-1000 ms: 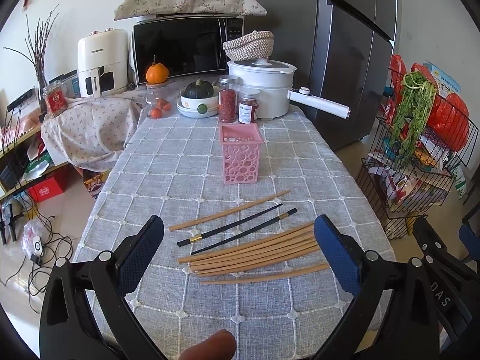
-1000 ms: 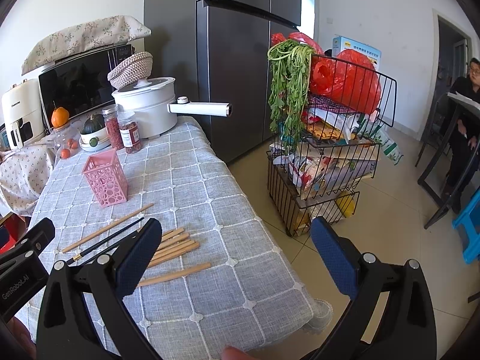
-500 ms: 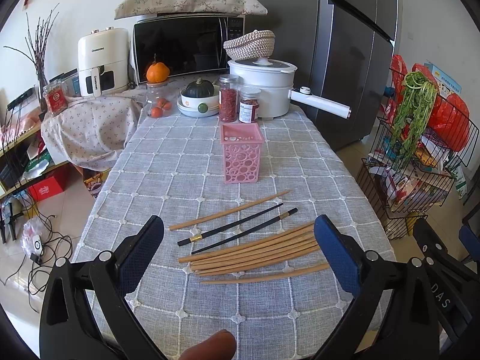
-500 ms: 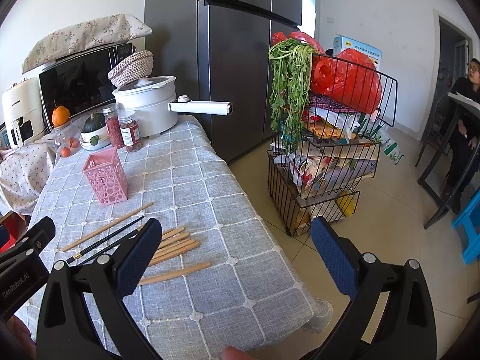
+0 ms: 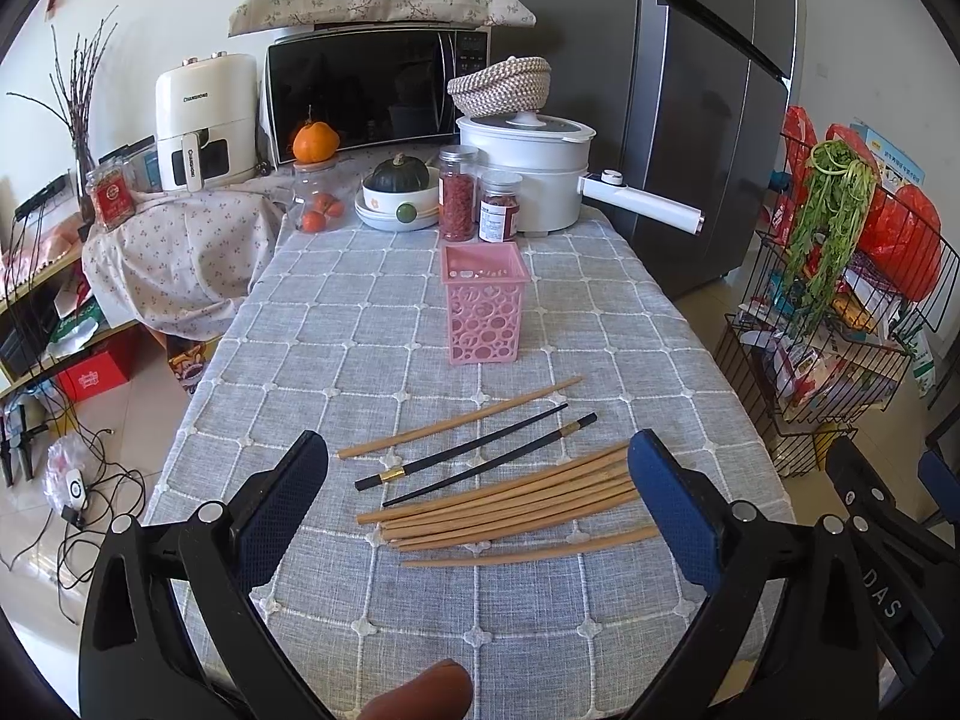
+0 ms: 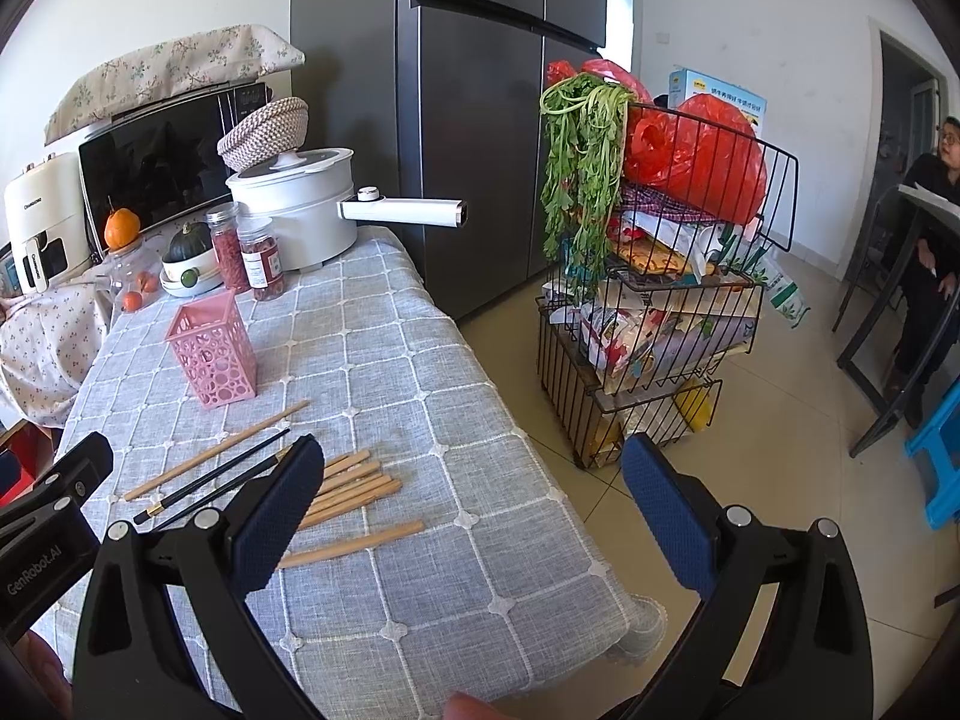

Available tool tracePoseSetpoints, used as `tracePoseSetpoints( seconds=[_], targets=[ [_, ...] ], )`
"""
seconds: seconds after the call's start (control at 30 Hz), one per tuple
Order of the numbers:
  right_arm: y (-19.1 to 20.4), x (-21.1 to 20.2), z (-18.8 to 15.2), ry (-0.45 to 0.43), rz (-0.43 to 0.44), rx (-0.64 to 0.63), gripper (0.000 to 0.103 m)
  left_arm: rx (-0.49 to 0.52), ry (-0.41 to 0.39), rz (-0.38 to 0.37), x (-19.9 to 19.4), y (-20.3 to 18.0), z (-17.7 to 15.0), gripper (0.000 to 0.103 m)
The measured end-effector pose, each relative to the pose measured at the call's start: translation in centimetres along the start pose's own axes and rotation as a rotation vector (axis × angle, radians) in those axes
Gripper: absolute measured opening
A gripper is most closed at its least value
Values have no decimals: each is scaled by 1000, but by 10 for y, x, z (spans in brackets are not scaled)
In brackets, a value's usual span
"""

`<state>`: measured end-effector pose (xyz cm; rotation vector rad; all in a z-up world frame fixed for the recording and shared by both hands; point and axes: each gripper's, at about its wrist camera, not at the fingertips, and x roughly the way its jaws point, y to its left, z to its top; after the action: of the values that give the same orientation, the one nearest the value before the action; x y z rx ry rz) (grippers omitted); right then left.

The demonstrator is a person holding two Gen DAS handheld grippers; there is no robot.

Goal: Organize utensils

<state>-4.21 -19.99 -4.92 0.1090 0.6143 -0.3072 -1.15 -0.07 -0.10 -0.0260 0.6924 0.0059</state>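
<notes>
Several wooden chopsticks (image 5: 504, 510) lie in a loose bundle on the grey checked tablecloth (image 5: 372, 324), with one single wooden chopstick (image 5: 459, 418) and two black chopsticks (image 5: 474, 456) just beyond them. A pink perforated utensil holder (image 5: 485, 312) stands upright and empty farther back. My left gripper (image 5: 477, 480) is open above the near end of the chopsticks. My right gripper (image 6: 468, 492) is open over the table's right edge; the chopsticks (image 6: 342, 492) lie at its left finger, and the pink holder (image 6: 213, 348) stands farther left.
A white pot with a long handle (image 5: 528, 180), two red jars (image 5: 480, 198), a bowl with a squash (image 5: 399, 195), a microwave (image 5: 366, 90) and an air fryer (image 5: 204, 120) crowd the far end. A wire rack of groceries (image 6: 654, 276) stands right of the table beside the fridge (image 6: 480, 90).
</notes>
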Motion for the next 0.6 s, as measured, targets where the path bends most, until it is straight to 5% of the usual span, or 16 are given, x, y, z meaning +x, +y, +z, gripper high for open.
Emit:
tracePoseSetpoints(
  seconds=[0.6],
  targets=[
    [0, 2, -1, 5, 1, -2, 97, -6, 11, 2, 4, 5, -5, 96]
  ],
)
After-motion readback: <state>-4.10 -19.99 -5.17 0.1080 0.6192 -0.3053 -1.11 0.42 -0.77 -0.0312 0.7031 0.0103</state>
